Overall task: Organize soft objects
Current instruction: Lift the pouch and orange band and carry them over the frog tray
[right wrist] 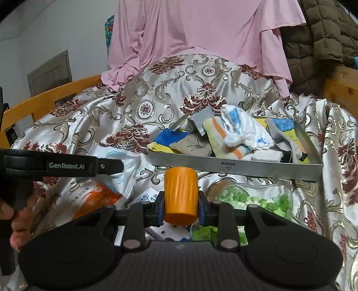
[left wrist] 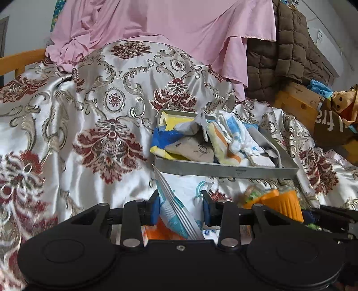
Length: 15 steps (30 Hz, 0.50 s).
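My left gripper (left wrist: 180, 210) is shut on a puffy white packet (left wrist: 179, 201) with teal print, which stands tilted between the blue pads. Seen from the side in the right wrist view, the left gripper (right wrist: 111, 166) holds that white packet (right wrist: 125, 161) above the bed. My right gripper (right wrist: 180, 209) is shut on an upright orange ribbed cylinder (right wrist: 180, 197), which shows again at the lower right as the orange cylinder (left wrist: 284, 206). Just beyond both stands a metal tray (left wrist: 223, 172) (right wrist: 235, 166) heaped with folded cloths (right wrist: 241, 134) in white, blue, yellow and grey.
Everything lies on a satin bedspread (left wrist: 100, 107) with red flowers. An orange packet (right wrist: 94, 197) and a glass jar of green pieces (right wrist: 257, 199) lie near the tray. Pink fabric (left wrist: 167, 20), a brown quilt (left wrist: 279, 49), a wooden frame (right wrist: 56, 94) and a brown paper bag (left wrist: 331, 125) ring the bed.
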Tool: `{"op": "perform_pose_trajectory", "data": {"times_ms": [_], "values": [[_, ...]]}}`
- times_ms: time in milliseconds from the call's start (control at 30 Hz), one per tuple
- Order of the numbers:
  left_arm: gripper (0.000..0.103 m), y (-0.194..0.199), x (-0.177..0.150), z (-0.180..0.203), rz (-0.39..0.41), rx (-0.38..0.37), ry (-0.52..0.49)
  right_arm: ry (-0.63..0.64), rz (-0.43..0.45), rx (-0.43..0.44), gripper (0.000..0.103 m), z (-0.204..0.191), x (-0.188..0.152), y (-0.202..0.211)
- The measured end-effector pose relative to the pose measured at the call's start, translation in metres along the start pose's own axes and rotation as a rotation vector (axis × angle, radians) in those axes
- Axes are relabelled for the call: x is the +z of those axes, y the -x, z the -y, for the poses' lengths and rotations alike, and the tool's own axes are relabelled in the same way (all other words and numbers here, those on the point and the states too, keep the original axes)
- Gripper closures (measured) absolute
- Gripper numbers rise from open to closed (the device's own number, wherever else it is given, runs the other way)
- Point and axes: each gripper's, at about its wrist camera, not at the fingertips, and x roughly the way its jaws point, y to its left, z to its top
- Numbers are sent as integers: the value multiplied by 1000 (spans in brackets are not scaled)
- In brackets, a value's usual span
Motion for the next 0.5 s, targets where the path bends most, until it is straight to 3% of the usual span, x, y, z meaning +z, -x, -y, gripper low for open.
{"op": "perform_pose_trajectory", "data": {"times_ms": [500], "values": [[64, 74, -46, 12, -28, 19, 130, -53, 79, 60, 69, -10, -8, 66]]}}
